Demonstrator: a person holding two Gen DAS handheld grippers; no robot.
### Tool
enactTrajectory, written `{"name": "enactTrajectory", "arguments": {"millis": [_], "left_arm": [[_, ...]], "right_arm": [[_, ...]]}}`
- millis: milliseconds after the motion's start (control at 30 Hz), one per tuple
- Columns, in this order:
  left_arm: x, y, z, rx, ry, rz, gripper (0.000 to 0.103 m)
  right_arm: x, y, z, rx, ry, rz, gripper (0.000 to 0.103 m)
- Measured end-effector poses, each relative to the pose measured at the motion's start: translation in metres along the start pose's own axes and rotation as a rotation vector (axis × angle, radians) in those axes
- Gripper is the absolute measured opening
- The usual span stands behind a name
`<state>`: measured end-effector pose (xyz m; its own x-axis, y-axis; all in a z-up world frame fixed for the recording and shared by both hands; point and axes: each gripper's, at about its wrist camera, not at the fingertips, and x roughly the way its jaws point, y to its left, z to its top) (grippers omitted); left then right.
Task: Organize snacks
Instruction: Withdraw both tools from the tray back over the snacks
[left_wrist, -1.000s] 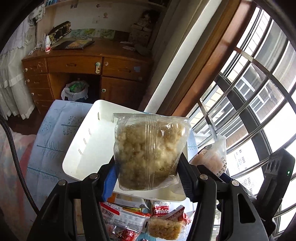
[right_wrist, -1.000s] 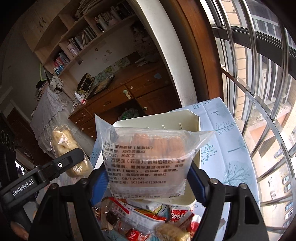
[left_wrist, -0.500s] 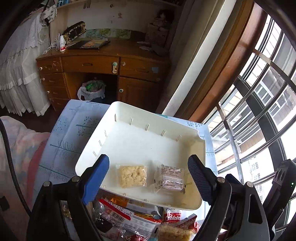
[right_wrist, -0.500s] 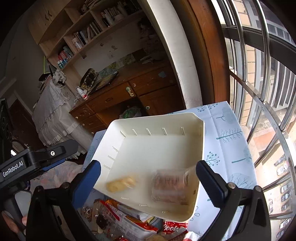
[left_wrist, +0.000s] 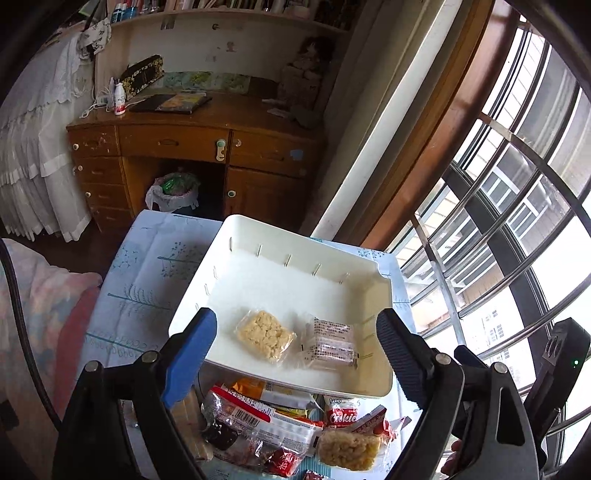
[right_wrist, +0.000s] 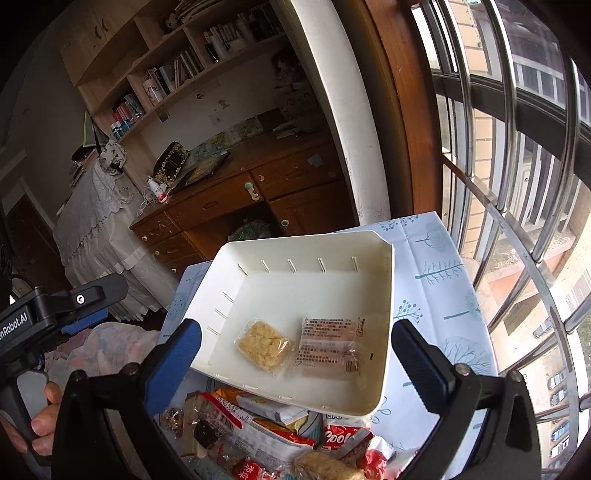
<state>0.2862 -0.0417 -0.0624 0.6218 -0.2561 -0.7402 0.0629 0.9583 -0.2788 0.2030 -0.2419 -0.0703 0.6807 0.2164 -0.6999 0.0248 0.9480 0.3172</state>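
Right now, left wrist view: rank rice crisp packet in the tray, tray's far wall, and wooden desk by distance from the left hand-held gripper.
1. Rice crisp packet, between the open left hand-held gripper fingers.
2. Tray's far wall, mid-frame.
3. Wooden desk, far across the room.

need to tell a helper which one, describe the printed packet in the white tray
Find the white tray on the tree-patterned tablecloth. Two packets lie inside; take the clear flat packet, covered in small printed text, right of the yellow crumbly square.

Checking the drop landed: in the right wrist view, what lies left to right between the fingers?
Blue left finger pad → rice-crisp packet → clear printed packet → tray's right wall → black right finger pad.
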Motion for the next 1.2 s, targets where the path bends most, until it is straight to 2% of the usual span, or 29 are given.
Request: {"name": "enactTrajectory", "arguments": {"millis": [267,467,667,800,967,1200], "left_arm": [[-0.048,0.02,-0.018,0.046,-0.026,-0.035,0.09],[-0.084,0.042,-0.039,0.068,-0.031,-0.061,0.09],[-0.116,0.059,-0.065,0.104,-0.036,-0.066,0.09],[-0.134,0.07,-0.085,0.127,-0.059,-0.031,0.09],[-0.141,0.084,-0.108,0.14,-0.012,-0.039,0.09],[-0.133,0.1,-0.137,0.113,0.098,-0.064,0.09]], "right_arm": [[-0.043,0.023,-0.019,-0.019,-0.069,-0.046,0.103],[-0.078,0.05,-0.041,-0.069,-0.138,-0.125,0.103],[-0.106,0.072,-0.07,-0.074,-0.171,-0.163,0.103],[-0.119,0.084,-0.091,-0.065,-0.177,-0.173,0.103],[-0.13,0.094,-0.115,-0.056,-0.164,-0.201,0.103],[-0.137,0.104,-0.148,-0.064,-0.12,-0.227,0.103]]}}
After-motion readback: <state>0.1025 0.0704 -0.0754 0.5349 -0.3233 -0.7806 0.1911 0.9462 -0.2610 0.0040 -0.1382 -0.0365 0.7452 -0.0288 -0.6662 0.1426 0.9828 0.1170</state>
